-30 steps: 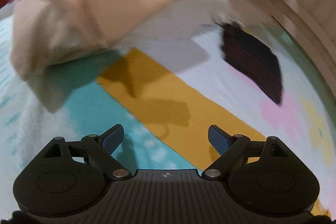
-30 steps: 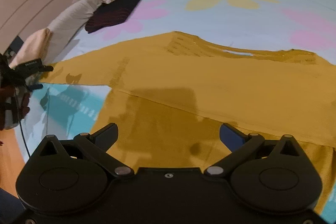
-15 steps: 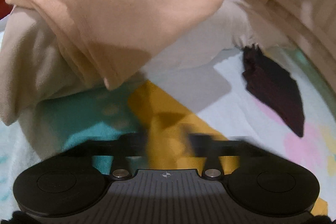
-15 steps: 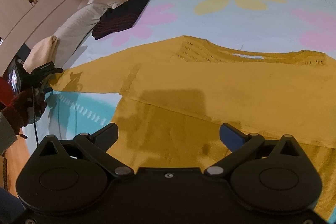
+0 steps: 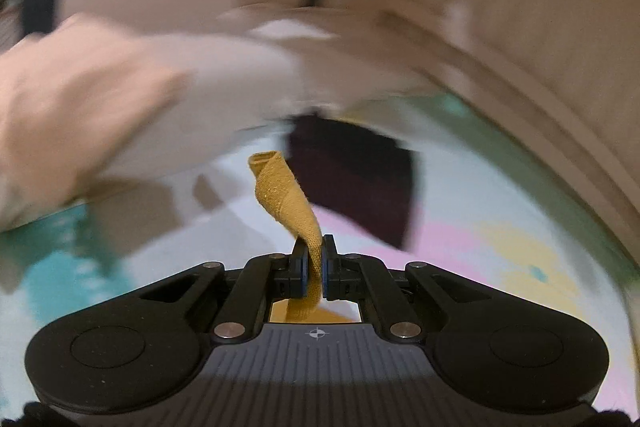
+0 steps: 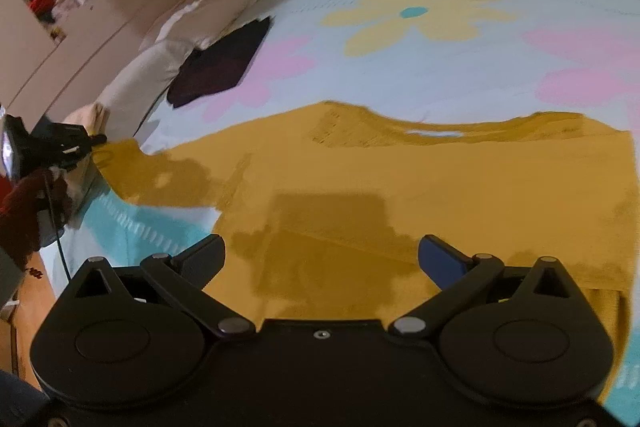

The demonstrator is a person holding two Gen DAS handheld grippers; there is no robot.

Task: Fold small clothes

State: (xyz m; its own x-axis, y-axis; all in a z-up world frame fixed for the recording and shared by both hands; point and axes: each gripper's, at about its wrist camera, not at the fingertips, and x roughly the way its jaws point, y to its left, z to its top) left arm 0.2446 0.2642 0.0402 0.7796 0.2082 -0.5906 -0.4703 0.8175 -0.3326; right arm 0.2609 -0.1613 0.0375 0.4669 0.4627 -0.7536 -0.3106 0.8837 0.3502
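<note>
Left tongs (image 5: 315, 263): pressed tight on the cuff end of the mustard sweater's sleeve (image 5: 287, 199); the cloth curls up out of the grip, centre of the left wrist view.
Right tongs (image 6: 322, 259): wide apart, nothing between them, hanging over the sweater's lower body.
Mustard sweater (image 6: 420, 187): spread flat on the bed, filling the middle of the right wrist view, neckline toward the top; its sleeve runs to the left edge of the frame, where the left tongs grip the tip.
Bed cover (image 6: 460, 67): pale blue with yellow and pink flowers.
Dark garment (image 6: 220, 63): folded, upper left of the right wrist view, just beside a beige pillow (image 6: 140, 83).
Left wrist view: heavily blurred; the dark garment shows right of centre behind the sleeve.
</note>
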